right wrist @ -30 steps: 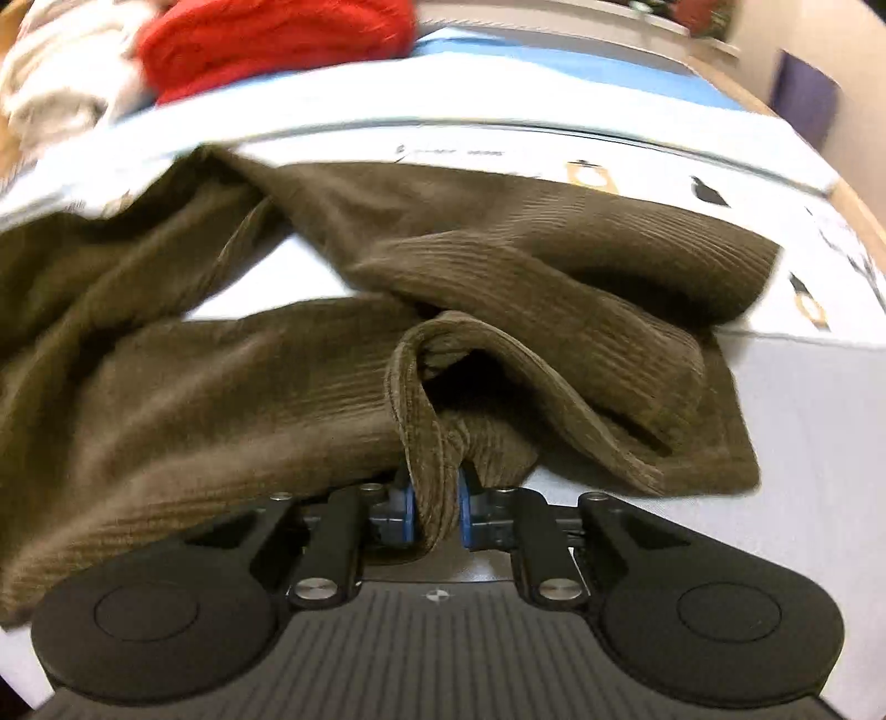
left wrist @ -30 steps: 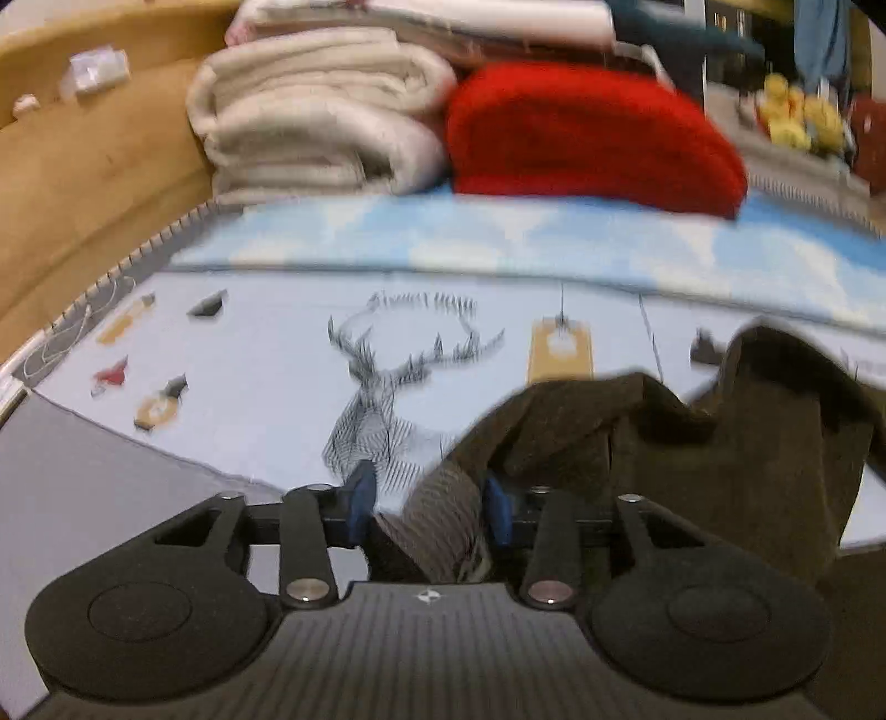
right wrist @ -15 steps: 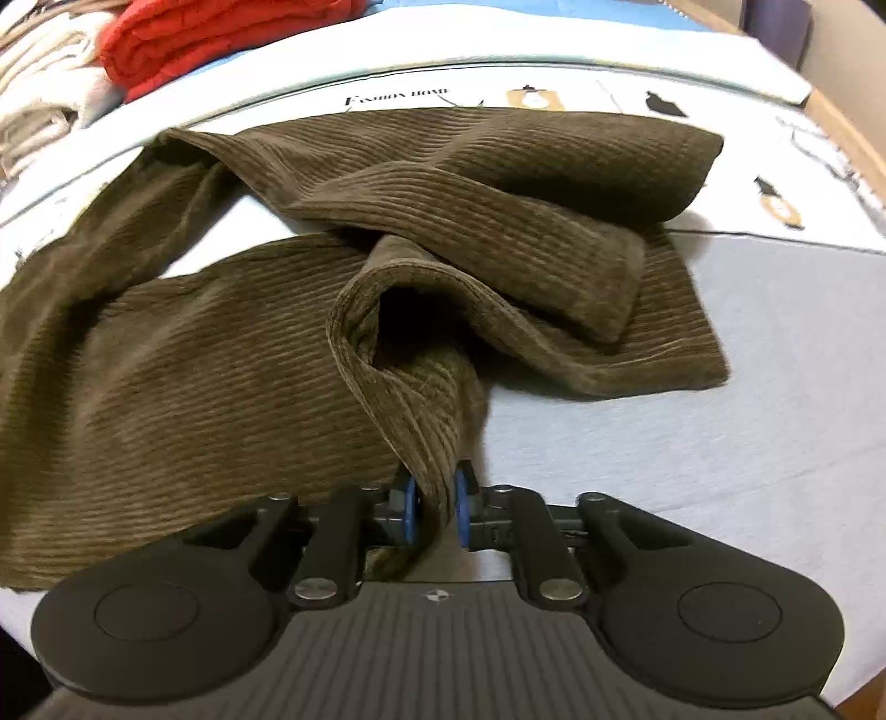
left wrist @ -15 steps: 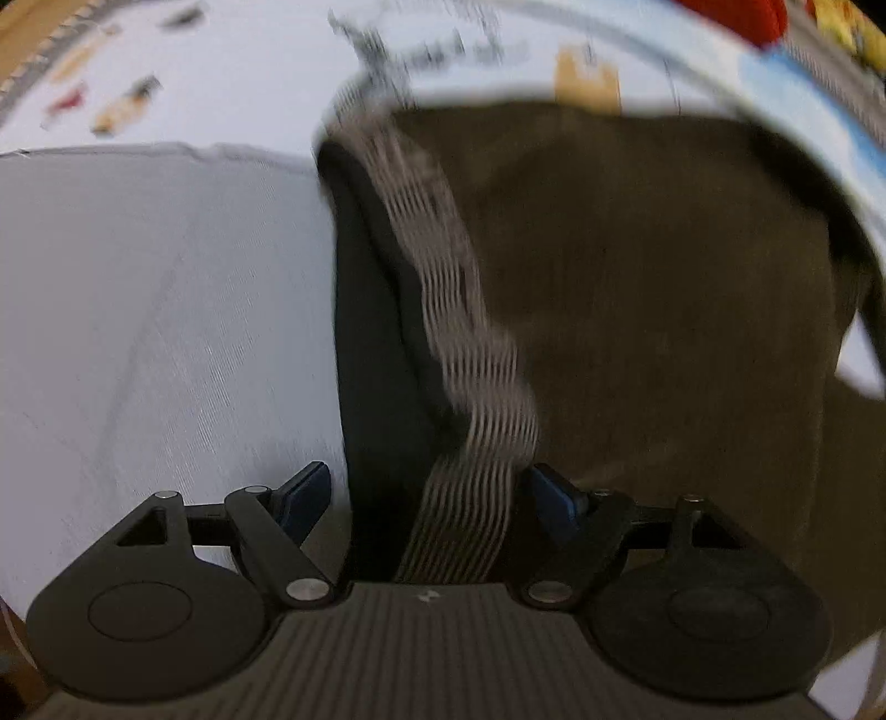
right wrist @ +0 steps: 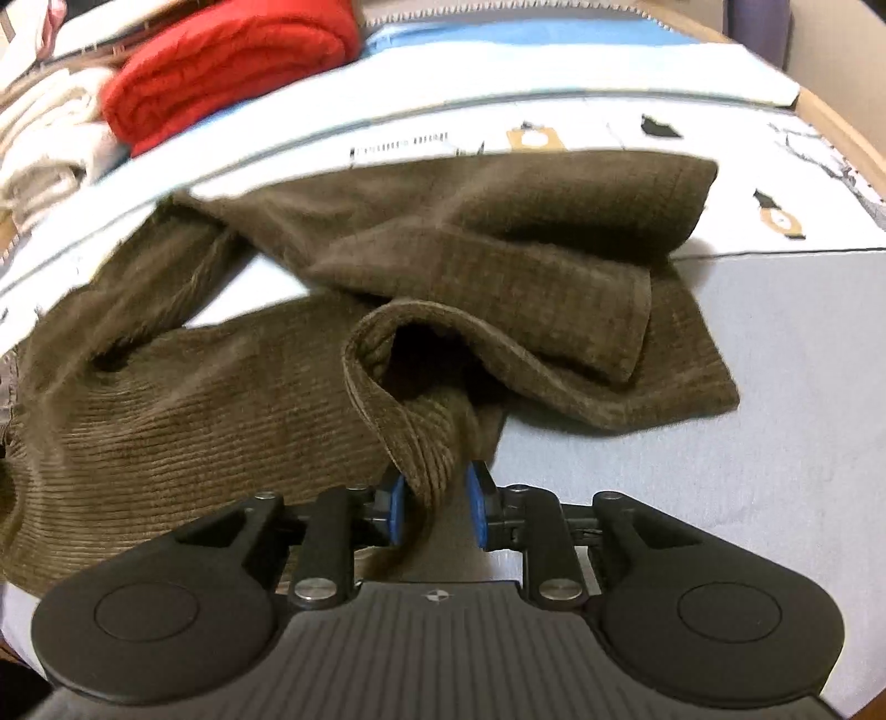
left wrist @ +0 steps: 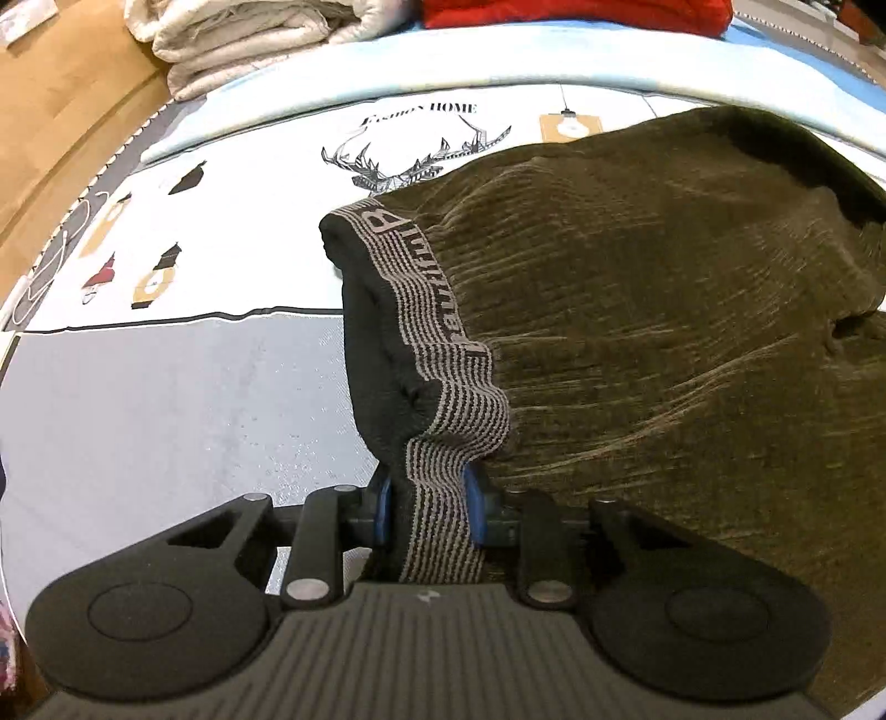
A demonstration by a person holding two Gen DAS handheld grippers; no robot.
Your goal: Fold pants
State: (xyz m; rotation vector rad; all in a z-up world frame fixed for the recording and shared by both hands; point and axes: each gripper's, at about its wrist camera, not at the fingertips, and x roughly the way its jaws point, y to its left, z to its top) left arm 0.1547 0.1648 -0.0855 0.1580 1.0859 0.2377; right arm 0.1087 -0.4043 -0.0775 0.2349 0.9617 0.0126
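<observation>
Brown corduroy pants [left wrist: 664,310] lie on the bed sheet, with a grey striped elastic waistband [left wrist: 437,354] along their left edge. My left gripper [left wrist: 427,512] is shut on the waistband, which fills the gap between the blue pads. In the right wrist view the pants [right wrist: 232,387] lie crumpled, one leg folded over the other. My right gripper [right wrist: 434,507] holds a leg hem [right wrist: 421,443]; the fold touches the left pad, with a small gap at the right pad.
A folded red blanket [right wrist: 232,61] and a stack of cream blankets [left wrist: 260,39] sit at the far end of the bed. The printed sheet [left wrist: 221,232] has a deer print. A wooden bed frame [left wrist: 61,111] runs along the left.
My left gripper opened, then closed again on the waistband, and the pants now lie flatter. My right gripper's pads have spread slightly around the hem. The leg cloth shifted right.
</observation>
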